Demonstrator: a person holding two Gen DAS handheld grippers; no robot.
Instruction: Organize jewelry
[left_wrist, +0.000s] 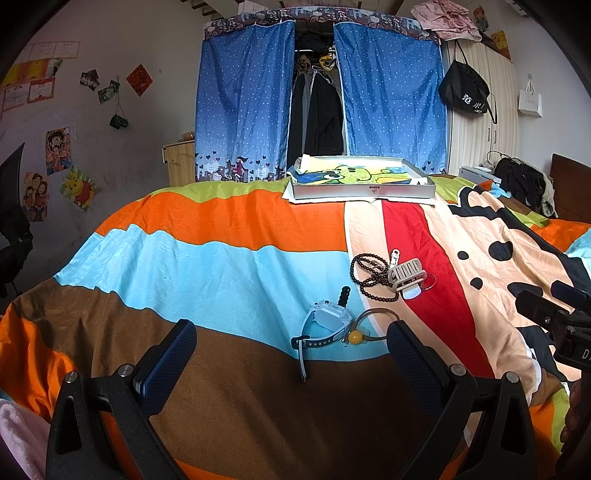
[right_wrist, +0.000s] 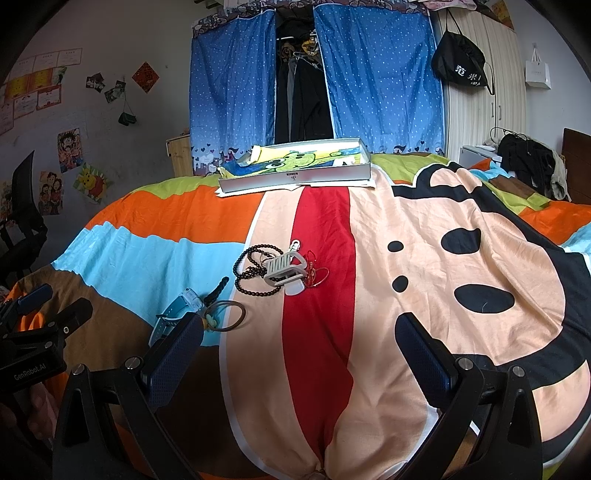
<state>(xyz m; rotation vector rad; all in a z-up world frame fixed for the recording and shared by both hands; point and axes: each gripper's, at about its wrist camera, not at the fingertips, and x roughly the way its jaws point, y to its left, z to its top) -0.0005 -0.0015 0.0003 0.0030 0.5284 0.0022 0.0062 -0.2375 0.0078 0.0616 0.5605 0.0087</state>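
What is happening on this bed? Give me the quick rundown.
A person holds a gripper in each hand above a colourful bedspread, and both are open and empty. The left gripper points at a white watch and a ring bracelet with a yellow bead. Farther off lie a dark bead necklace and a pale hair claw clip. The right gripper hovers over bare fabric. A shallow grey box sits at the far edge. Nothing has been picked up.

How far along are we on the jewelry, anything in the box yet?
Nothing looks done. The watch, ring bracelet, bead necklace and hair clip lie on the bedspread. The left claw and right claw are open, holding nothing. The box shows no jewelry.
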